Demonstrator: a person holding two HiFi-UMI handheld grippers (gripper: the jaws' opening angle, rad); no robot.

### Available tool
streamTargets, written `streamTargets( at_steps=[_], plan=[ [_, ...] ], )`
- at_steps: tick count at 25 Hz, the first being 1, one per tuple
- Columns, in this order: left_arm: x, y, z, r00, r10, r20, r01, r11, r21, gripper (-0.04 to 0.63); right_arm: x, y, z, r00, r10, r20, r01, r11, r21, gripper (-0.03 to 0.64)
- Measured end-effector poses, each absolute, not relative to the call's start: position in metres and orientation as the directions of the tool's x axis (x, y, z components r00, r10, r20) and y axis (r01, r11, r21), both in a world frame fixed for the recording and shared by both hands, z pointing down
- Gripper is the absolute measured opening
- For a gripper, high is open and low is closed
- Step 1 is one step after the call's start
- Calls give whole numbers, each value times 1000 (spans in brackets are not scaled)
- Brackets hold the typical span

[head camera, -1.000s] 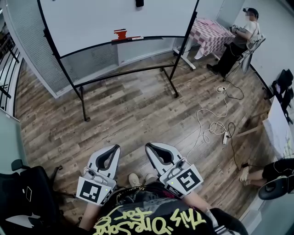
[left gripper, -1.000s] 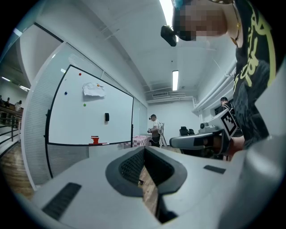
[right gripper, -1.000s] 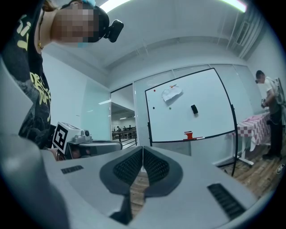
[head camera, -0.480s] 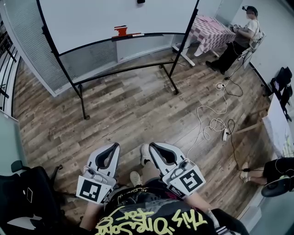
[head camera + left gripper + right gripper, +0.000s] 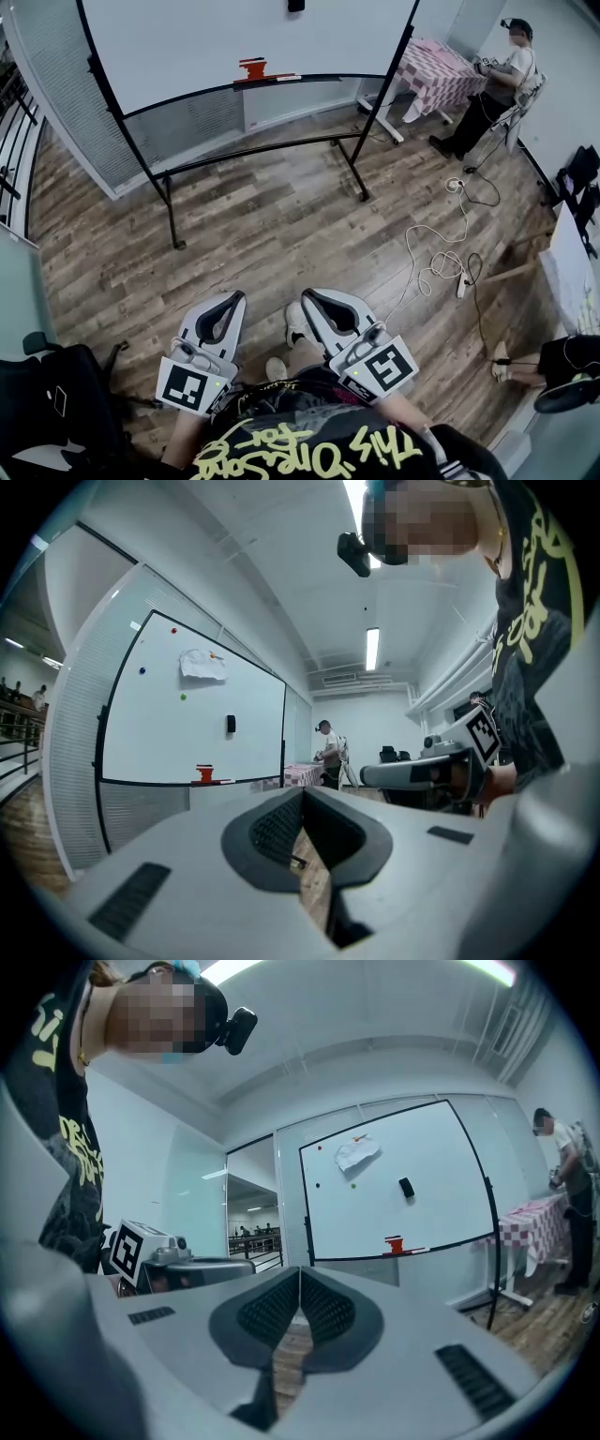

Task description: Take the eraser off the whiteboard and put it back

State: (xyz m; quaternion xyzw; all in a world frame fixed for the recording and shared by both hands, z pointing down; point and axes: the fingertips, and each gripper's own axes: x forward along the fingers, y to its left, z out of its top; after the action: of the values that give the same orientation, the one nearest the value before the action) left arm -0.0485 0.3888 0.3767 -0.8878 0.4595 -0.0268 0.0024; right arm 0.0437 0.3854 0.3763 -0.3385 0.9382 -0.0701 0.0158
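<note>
Floor (image 5: pixel 262 225): wood planks stretch from my feet to the whiteboard stand.
Whiteboard (image 5: pixel 187 37): it stands upright on a black frame, well apart from me across the floor.
Table (image 5: pixel 436 75): it sits under a checked cloth just right of the whiteboard, with a person (image 5: pixel 497 84) seated at its far side.
Left gripper (image 5: pixel 234 300): I hold it low in front of my body, pointing level toward the whiteboard; its fingers (image 5: pixel 272 832) are closed tip to tip with nothing between them.
Right gripper (image 5: pixel 309 296): just beside the left one and pointing the same way; its fingers (image 5: pixel 272 1312) are pressed together and empty.
Cable (image 5: pixel 431 253): a white cable lies in loose curls on the floor to my right and ends at a power strip (image 5: pixel 462 284).
Red object (image 5: pixel 251 68): it rests on the whiteboard's lower ledge.
Eraser (image 5: pixel 406 1187): small and black, it sits on the whiteboard face above the red object, far from both grippers.
</note>
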Motion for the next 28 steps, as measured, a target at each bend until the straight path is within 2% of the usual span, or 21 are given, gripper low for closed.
streamTargets(
  at_steps=[28],
  plan=[
    [-25,248,364,572,-819,46,-818,-573,-53,8,65,242,372,-777,-629,12,-622,766,-162,11]
  ],
)
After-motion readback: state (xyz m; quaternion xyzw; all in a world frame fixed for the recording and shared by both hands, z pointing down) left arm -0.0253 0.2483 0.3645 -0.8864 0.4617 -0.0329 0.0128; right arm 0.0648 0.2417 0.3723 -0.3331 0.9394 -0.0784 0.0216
